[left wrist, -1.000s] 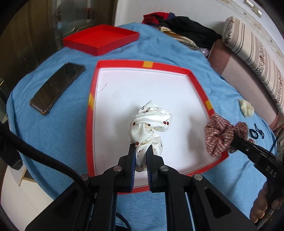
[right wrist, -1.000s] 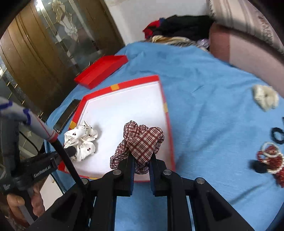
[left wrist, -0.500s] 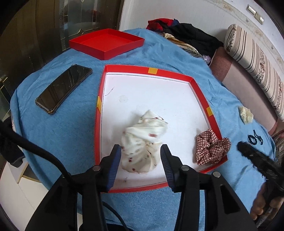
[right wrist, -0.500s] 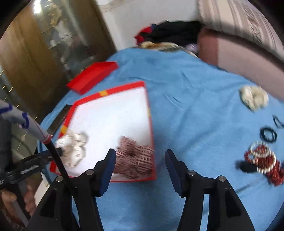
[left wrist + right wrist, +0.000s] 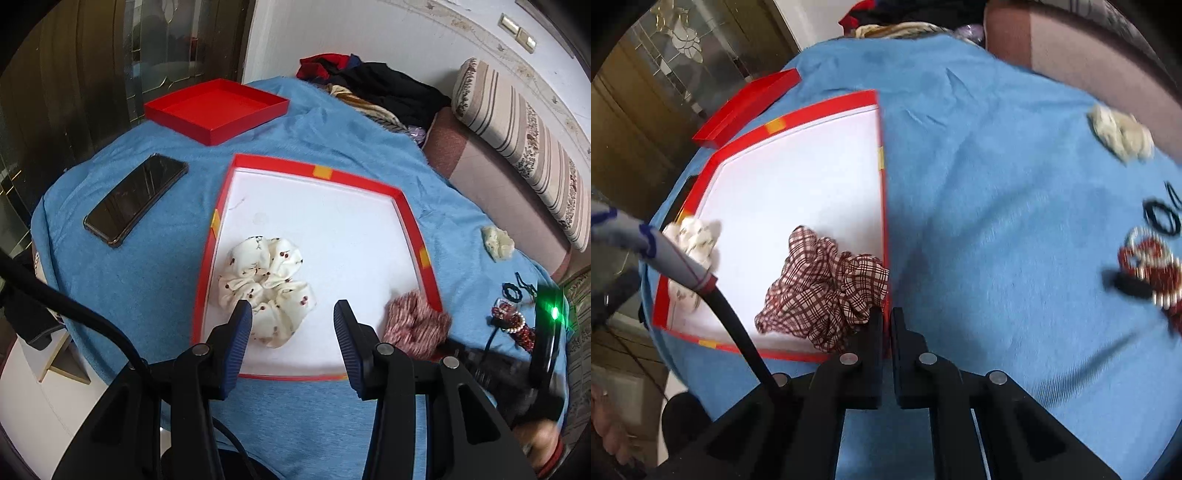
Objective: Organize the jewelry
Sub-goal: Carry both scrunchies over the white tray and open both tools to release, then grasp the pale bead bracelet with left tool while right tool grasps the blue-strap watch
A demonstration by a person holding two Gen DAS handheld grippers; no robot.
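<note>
A red-rimmed white tray lies on the blue cloth. A white cherry-print scrunchie lies in its near left part, loose. My left gripper is open and empty just above and behind it. A red plaid scrunchie lies in the tray's near right corner; it also shows in the left wrist view. My right gripper is shut and empty over the tray's right rim, beside the plaid scrunchie. Red and pearl bead bracelets, black hair ties and a cream scrunchie lie on the cloth to the right.
A black phone lies left of the tray. A red box lid sits at the far left. Piled clothes and a striped cushion are at the back right. The table edge drops off at the near left.
Both grippers let go of their scrunchies, which now lie in the tray. The left gripper opened and drew back. The right gripper opened, then shut again and shifted right.
</note>
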